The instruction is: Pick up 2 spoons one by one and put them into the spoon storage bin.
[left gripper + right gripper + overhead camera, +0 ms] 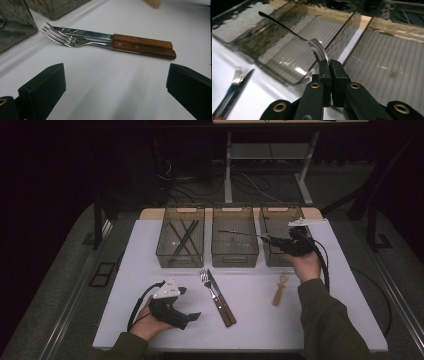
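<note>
Three smoked bins; right gripper [329, 65] pinches a spoon [318, 48] by its bowl, handle slanting over the middle bin [235, 236], probably for sorting. Left gripper [115, 82] gapes empty before fork [75, 41] and knife [100, 35].

A shiny silver spoon [312, 43], smoky grey translucent bins [235, 251], and reddish-brown wooden handles on fork [82, 43] and knife [100, 35].

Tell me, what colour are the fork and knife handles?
Reddish-brown wood on both the fork and the knife, best seen in the left gripper view.
</note>
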Demonstrator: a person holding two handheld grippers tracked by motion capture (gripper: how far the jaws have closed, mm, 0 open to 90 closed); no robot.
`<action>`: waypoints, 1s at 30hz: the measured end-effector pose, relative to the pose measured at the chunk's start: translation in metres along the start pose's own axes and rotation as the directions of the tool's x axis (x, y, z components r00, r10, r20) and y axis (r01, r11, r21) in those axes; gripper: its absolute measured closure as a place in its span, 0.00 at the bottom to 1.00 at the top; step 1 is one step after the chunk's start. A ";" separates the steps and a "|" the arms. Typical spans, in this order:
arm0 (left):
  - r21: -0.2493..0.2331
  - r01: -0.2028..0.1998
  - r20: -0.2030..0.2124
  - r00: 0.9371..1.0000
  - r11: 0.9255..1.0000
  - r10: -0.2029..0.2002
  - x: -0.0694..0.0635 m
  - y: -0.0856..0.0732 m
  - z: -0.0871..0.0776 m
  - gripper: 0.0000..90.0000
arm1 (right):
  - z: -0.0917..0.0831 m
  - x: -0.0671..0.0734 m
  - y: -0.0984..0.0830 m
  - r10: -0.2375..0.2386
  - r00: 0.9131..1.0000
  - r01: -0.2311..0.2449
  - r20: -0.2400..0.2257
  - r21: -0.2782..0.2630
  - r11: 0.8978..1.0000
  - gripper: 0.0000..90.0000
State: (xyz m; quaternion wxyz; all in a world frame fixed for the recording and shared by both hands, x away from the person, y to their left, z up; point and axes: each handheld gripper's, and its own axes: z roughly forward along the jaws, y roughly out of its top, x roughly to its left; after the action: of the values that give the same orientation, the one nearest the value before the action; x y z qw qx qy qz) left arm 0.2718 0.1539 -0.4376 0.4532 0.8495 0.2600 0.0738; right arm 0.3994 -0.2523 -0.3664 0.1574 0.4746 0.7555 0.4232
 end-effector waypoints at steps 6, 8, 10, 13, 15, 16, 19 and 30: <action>-0.001 -0.002 0.002 1.000 1.000 0.002 0.000 0.000 0.000 0.02 | 0.014 0.001 0.010 0.027 0.998 -0.027 0.055 0.011 1.000 0.98; -0.002 0.000 0.003 1.000 1.000 0.000 0.000 0.000 0.000 0.02 | 0.019 0.002 0.014 0.031 0.997 -0.032 0.077 0.015 0.999 0.98; -0.010 0.008 0.003 1.000 1.000 -0.008 -0.001 0.000 0.001 0.02 | 0.024 0.003 0.017 0.033 0.994 -0.036 0.100 0.023 0.999 0.98; -0.015 0.013 0.005 1.000 1.000 -0.013 -0.001 0.000 0.001 0.02 | 0.031 0.005 0.020 0.037 0.991 -0.041 0.127 0.029 0.999 0.98; -0.015 0.013 0.006 1.000 1.000 -0.013 -0.001 0.000 0.001 0.02 | 0.036 0.007 0.023 0.030 0.989 -0.035 0.141 0.033 0.999 0.98; -0.011 0.008 0.006 1.000 1.000 -0.008 -0.001 0.001 0.000 0.02 | 0.039 0.008 0.024 0.030 0.990 -0.035 0.141 0.037 0.999 0.98; -0.014 0.010 0.008 1.000 1.000 -0.010 -0.001 0.001 0.001 0.02 | 0.045 0.012 0.027 0.018 0.988 -0.025 0.154 0.043 0.999 0.98; -0.013 0.009 0.013 1.000 1.000 -0.008 -0.002 0.001 0.001 0.02 | 0.055 0.026 0.032 -0.024 0.985 0.013 0.170 0.062 0.998 0.88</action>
State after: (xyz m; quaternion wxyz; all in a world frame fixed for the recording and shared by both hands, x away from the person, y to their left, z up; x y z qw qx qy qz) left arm 0.2708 0.1520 -0.4373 0.4608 0.8458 0.2601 0.0682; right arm 0.4403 -0.1966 -0.3697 0.2112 0.5066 0.7560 0.3566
